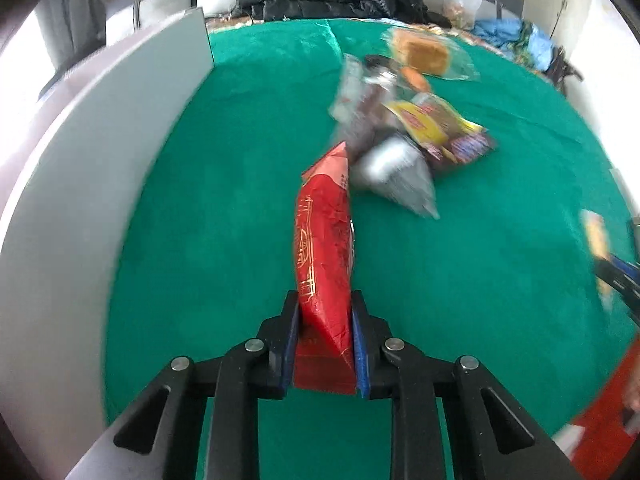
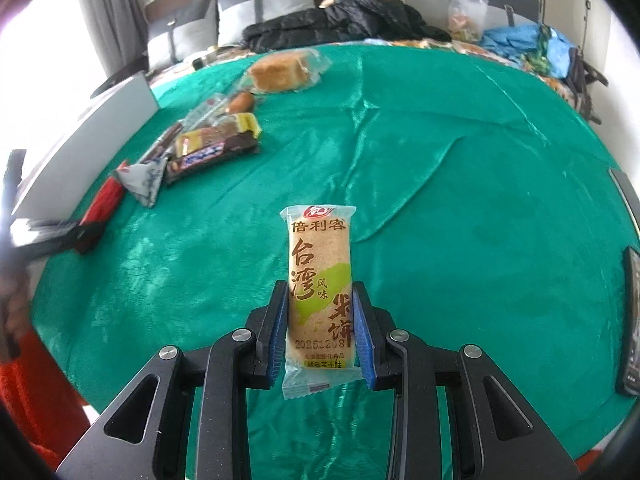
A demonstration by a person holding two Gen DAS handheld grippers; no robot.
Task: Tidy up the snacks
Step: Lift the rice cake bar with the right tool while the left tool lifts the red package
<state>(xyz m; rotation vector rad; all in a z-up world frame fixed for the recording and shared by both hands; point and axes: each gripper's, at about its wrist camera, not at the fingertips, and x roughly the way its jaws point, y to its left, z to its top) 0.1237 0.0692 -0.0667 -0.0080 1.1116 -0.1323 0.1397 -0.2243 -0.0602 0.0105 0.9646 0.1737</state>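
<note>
**Snacks picked up in both grippers, ready to be sorted**

Snacks are the matter here, and each gripper already holds one above the green cloth (image 1: 200, 240).

Left wrist view: the left gripper (image 1: 325, 344) is closed on a red packet (image 1: 324, 248), its blue pads pressing both sides of the lower part. The packet stands on edge and points away toward the pile of snacks (image 1: 408, 136), which lies further off on the cloth. Gold line patterns are printed on the red packet, but the picture is blurred and I cannot read any words. A grey board (image 1: 100, 160) stands along the left side.

Right wrist view: the right gripper (image 2: 322, 332) is clamped on a rice cracker packet (image 2: 320, 280), held upright and clear of the cloth. Its label reads 倍利客 at the top, then 台湾风味 and 米饼, with the date 20251208 near the bottom. The small yellow line under it is too fine for me to read with certainty.

My judgement: the picking step is finished for both hands, and the carrying step is in hand. The next move calls for a place for each packet, probably beside similar ones, and a gentle grip, because such packets crush easily.
</note>
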